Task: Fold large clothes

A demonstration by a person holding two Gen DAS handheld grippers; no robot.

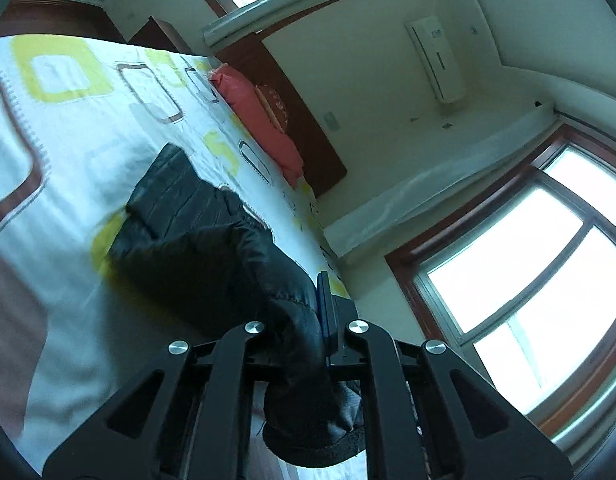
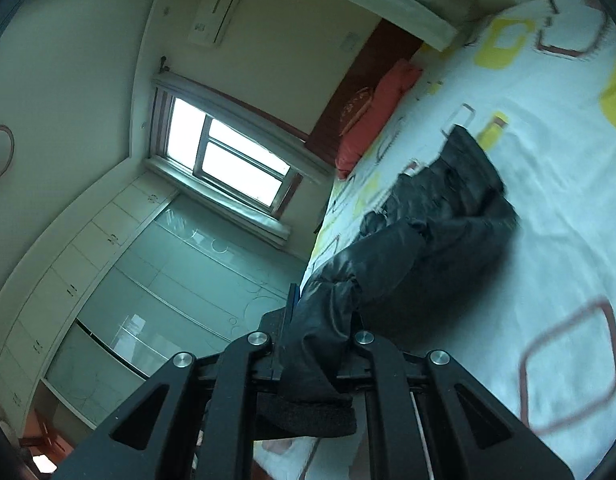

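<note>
A black quilted padded jacket (image 1: 195, 236) lies on a bed with a white sheet (image 1: 79, 132) printed with yellow and brown squares. My left gripper (image 1: 308, 312) is shut on one black sleeve, whose ribbed cuff (image 1: 316, 444) hangs out behind the fingers. The jacket also shows in the right wrist view (image 2: 448, 208). My right gripper (image 2: 320, 316) is shut on the other sleeve, with its cuff (image 2: 308, 416) sticking out behind. Both sleeves are lifted off the bed and stretch back to the jacket body.
A red pillow (image 1: 259, 116) lies against a dark wooden headboard (image 1: 308, 128) at the bed's far end. Windows (image 1: 528, 280), a wall air conditioner (image 1: 436, 60) and a wardrobe with glass doors (image 2: 167, 280) surround the bed.
</note>
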